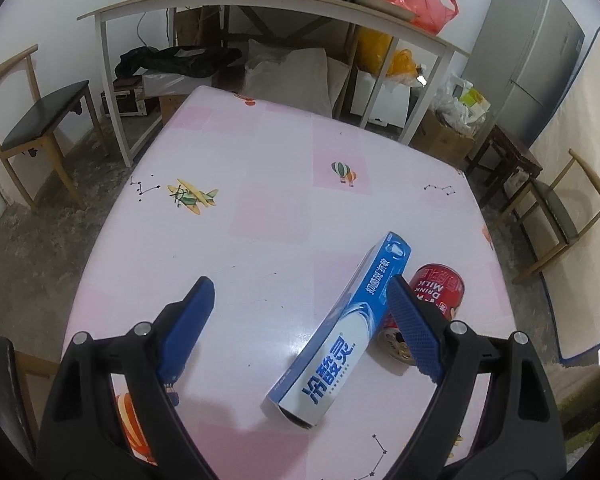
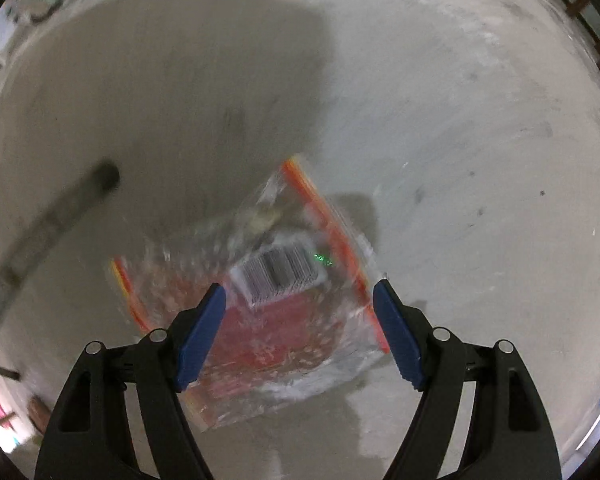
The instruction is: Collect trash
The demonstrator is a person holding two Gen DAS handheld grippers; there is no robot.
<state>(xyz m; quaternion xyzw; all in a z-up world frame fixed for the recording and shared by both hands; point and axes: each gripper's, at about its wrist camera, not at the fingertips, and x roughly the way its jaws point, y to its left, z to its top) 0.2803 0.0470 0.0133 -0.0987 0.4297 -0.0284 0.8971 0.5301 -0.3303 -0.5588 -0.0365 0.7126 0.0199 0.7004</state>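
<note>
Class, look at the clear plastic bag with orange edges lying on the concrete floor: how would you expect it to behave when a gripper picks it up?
The plastic bag looks thin and crinkled, so probably floppy and sagging. Its glossy film may slip between pads. Contents seem flat, so likely light.

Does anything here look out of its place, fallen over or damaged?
Yes. A clear plastic bag with orange edges lies crumpled on the bare concrete floor. On the pink table, a red milk can lies tipped on its side, and the blue toothpaste box rests askew, its near end open.
</note>
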